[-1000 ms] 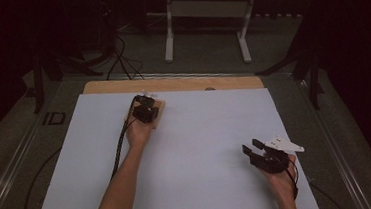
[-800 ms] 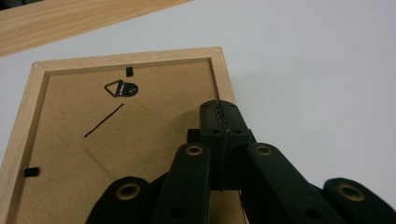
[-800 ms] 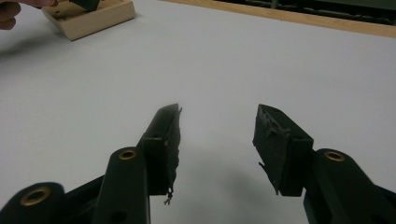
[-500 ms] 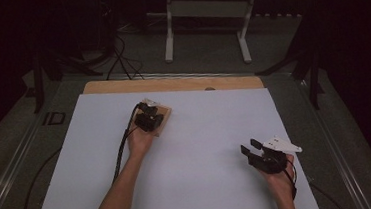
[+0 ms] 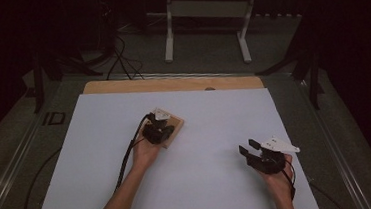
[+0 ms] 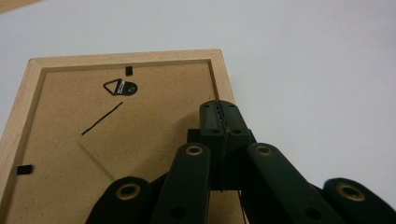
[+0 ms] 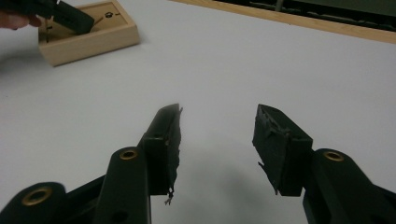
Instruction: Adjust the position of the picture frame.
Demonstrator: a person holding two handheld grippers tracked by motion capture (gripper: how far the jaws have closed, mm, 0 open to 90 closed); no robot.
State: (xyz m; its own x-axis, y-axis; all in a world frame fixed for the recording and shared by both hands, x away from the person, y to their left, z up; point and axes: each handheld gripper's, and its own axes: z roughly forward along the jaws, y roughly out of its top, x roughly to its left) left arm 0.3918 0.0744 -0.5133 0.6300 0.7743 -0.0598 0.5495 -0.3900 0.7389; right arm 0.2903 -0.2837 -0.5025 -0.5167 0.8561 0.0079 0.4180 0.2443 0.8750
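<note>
Picture frame [image 6: 107,135], wooden and lying back-up on the white table [image 5: 216,132], is pressed under the clenched, empty jaws of the left gripper [image 6: 218,114], while the right gripper [image 7: 217,135], well apart to its right, is held spread, grasping nothing.

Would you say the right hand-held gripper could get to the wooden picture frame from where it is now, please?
Probably yes. The right hand-held gripper is open, and bare white table lies between it and the picture frame. The left hand-held gripper, shut, rests on the frame's back.
</note>
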